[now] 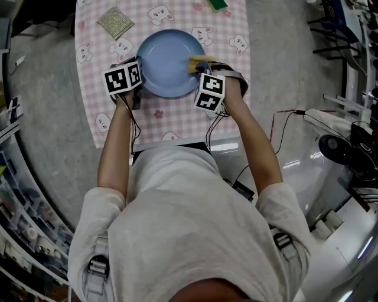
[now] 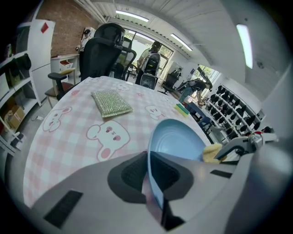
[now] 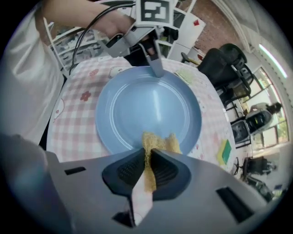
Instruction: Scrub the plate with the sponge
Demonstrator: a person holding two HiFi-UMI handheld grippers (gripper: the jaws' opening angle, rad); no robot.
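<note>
The blue plate (image 1: 168, 62) is seen at twelve o'clock from the person, on the pink checked tablecloth (image 1: 177, 121). Its rim is pinched at about eight o'clock by the left gripper (image 2: 147, 170), whose pads are pressed onto the edge from both sides. The yellow sponge (image 3: 158, 142) is squeezed thin between the closed pads of the right gripper (image 3: 147, 157). Its free end is laid on the plate's inner rim at about three o'clock in the head view. A silver scouring pad (image 1: 116, 22) lies at eleven o'clock from the plate. A green-and-yellow sponge (image 1: 217, 5) lies at one o'clock by the far table edge. Neither appears to be needed.

Scrubbing is judged to be the step in hand; how much of the plate's face has been covered cannot be told. Only a short tuft of sponge is exposed beyond the pads, so the hard tips are best kept just clear of the glaze, with the tuft flattened by steady downward pressure. Overlapping strokes are suggested from three o'clock through the centre toward nine, followed by arcs around the rim. The plate is likely to slide or pivot on the cloth, so the left pinch should be held firm. Strokes should be eased as eight o'clock is neared, so that the two grippers are not knocked together.
</note>
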